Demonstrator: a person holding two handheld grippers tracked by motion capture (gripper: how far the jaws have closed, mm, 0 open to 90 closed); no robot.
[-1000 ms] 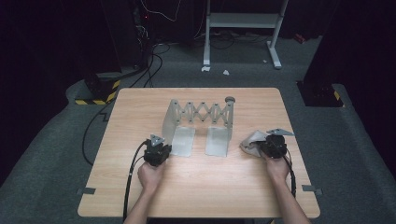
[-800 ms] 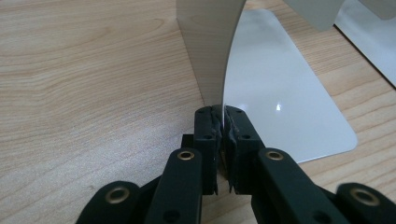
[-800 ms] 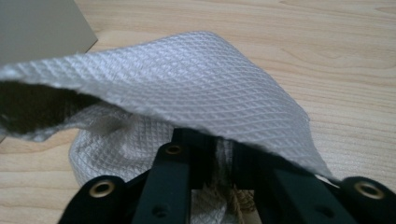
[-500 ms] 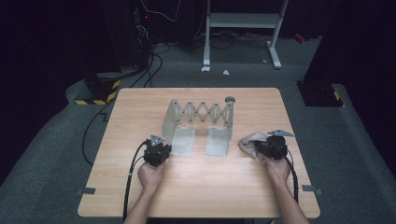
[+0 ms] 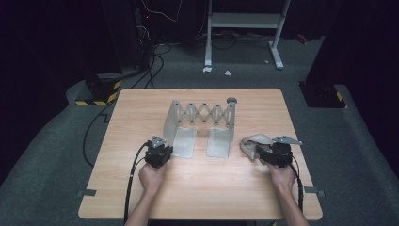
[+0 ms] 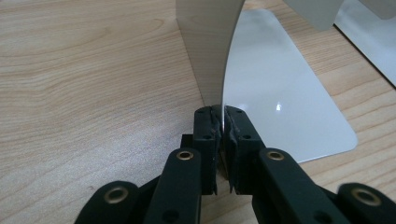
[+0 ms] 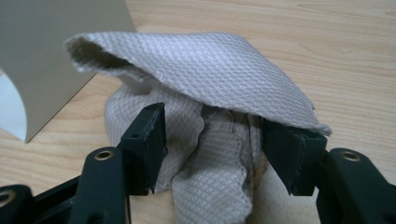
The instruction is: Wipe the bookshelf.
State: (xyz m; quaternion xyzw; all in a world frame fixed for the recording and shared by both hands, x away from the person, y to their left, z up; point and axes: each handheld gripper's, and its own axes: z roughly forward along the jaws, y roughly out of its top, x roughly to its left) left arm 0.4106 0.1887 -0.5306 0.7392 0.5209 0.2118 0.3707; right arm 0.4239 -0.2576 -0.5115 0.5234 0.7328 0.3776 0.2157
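1. High view: my left gripper [image 5: 157,153] sits at the extendable bookend rack [image 5: 200,127], centre frame; my right gripper [image 5: 270,153] at the cloth [image 5: 251,142], right of centre.
2. Left gripper view: clenched on the rack's plate edge [image 6: 223,88].
3. Right gripper view: jaws just opened, released (cloth [image 7: 210,79] bunched between, pads off).

No legible txt, labels, brands or nos. anywhere on table or gear.

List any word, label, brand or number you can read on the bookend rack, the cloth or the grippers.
None can be read: the expandable bookend rack, the folded grey cloth, the left gripper, the right gripper and the wooden table carry no legible text in any view.
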